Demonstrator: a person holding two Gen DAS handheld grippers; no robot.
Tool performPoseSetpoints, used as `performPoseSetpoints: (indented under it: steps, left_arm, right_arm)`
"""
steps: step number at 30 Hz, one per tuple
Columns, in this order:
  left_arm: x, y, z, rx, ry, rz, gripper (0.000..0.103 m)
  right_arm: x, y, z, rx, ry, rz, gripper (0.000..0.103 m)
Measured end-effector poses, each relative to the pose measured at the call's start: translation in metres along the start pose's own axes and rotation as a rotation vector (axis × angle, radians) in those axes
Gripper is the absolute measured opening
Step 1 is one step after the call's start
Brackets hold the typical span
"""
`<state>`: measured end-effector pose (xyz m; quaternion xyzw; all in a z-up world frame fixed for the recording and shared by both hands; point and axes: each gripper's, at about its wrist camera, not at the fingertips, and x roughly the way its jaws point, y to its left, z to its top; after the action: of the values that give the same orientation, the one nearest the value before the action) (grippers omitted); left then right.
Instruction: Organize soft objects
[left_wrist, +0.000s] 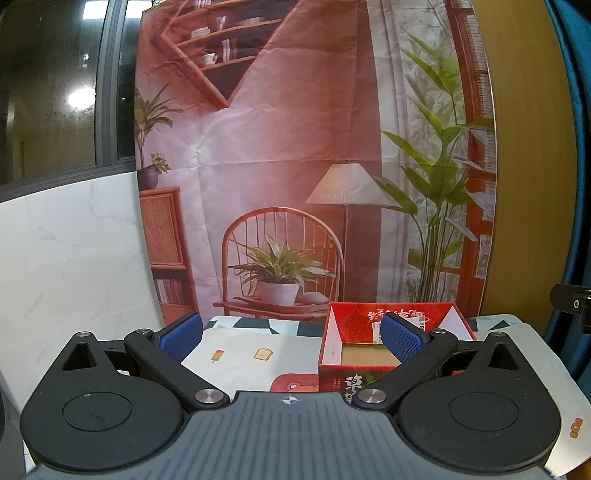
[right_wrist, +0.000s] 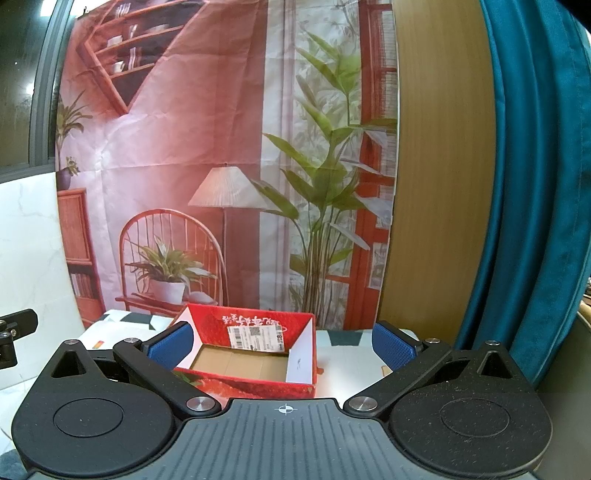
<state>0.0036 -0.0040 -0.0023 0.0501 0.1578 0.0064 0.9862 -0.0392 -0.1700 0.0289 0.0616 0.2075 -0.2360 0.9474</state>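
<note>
Seen from the left gripper (left_wrist: 291, 338), a white tiled wall (left_wrist: 70, 243) closes off the left side, and a printed backdrop (left_wrist: 280, 147) of a chair, lamp and plants stands straight ahead, past the far edge of the table. Between the left gripper's widely spread blue pads lies a bare stretch of patterned cloth (left_wrist: 243, 350) with nothing between the pads. The red box (left_wrist: 369, 354) sits ahead and to the right of this gripper, its open top facing up, partly hidden behind the right-hand pad. From the right gripper (right_wrist: 284, 345), the same box (right_wrist: 255, 354) lies straight ahead and just left of centre, its long axis running across the view and its brown floor bare; the labelled far wall faces the camera. This gripper's pads also stand wide apart, holding nothing, the left one overlapping the box's near-left corner in the view. Clear cloth lies to the right of the box. A wooden panel (right_wrist: 443, 184) and a teal curtain (right_wrist: 535, 184) hem in the right side. Both grippers tilt slightly downward toward the table. No soft objects can be seen in either view.
</note>
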Motion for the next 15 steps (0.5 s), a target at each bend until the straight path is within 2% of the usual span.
performPoseSetpoints:
  steps: [15]
  left_arm:
    - [-0.0001, 0.001, 0.0, 0.0, -0.001, -0.002, 0.103]
  right_arm:
    - [0.0008, -0.0013, 0.0004, 0.0, 0.002, -0.001, 0.103]
